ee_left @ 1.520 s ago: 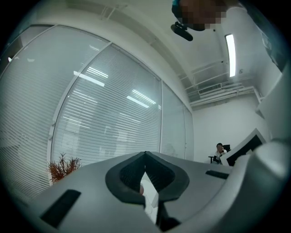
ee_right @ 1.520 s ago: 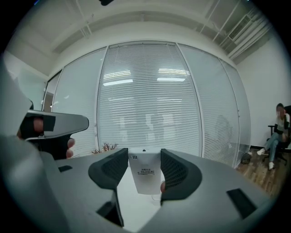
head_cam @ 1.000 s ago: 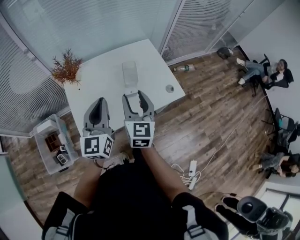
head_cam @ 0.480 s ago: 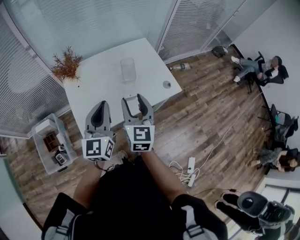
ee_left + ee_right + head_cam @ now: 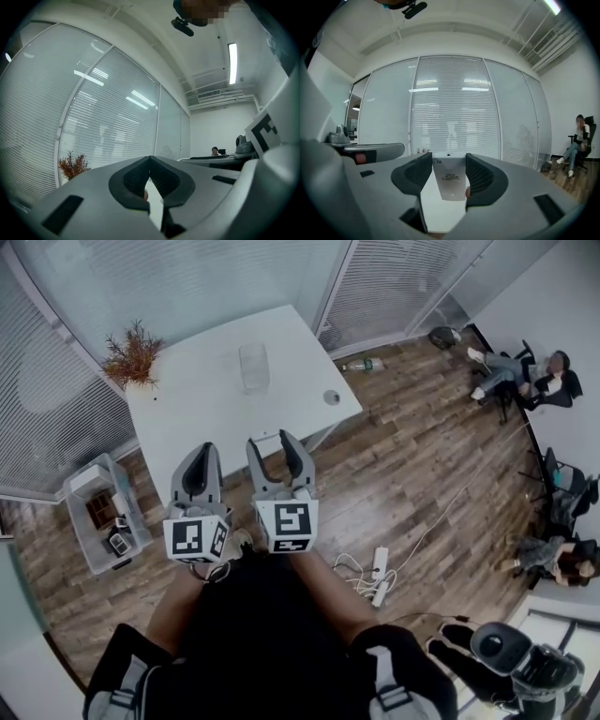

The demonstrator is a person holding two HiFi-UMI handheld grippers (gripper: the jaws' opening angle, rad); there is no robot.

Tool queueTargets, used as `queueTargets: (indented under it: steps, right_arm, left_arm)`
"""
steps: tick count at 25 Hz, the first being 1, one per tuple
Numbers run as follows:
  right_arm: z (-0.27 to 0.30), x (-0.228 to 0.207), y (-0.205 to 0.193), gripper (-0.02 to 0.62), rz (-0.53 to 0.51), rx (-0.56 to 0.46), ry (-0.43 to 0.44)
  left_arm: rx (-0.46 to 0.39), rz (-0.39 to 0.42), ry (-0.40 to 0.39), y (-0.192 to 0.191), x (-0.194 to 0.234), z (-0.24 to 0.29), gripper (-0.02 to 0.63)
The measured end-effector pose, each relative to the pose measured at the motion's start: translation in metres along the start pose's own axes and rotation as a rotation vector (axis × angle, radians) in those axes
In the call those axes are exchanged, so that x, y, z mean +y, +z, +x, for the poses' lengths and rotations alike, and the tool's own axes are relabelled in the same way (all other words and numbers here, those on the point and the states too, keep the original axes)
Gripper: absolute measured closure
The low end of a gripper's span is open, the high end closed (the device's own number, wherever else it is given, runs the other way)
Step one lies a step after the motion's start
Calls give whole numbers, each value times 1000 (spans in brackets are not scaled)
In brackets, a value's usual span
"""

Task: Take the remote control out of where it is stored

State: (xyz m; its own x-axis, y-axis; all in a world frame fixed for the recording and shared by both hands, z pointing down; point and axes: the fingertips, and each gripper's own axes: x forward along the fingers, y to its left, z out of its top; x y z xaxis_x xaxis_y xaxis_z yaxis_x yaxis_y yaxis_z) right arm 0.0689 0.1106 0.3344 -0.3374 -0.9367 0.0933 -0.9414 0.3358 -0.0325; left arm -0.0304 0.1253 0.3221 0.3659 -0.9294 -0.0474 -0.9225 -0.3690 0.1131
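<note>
Remote control point(image 5: 449, 180) is seen upright in a clear holder point(image 5: 253, 367) on the far half of the desk point(image 5: 197, 399), right hand-held gripper point(image 5: 272, 440) held jaws apart and empty, left hand-held gripper point(image 5: 201, 450) jaws together, both at the desk's near edge.

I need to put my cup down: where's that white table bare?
The white table is bare in its near half, from the clear holder to the front edge. So is the strip between the dried plant and the holder. Taken: the plant's far-left corner and the small round fitting near the right edge.
</note>
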Motion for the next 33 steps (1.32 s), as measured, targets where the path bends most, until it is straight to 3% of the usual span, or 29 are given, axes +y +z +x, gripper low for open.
queueTargets:
  steps: [12,33]
  right_arm:
    - [-19,-5,-7,367,4,15,29]
    - [-5,-8,-2,367,1,-12,16]
  left_arm:
    - [-7,20,-2,2,-27,-8,600]
    - [-10,28,-18,4,-22,8,600]
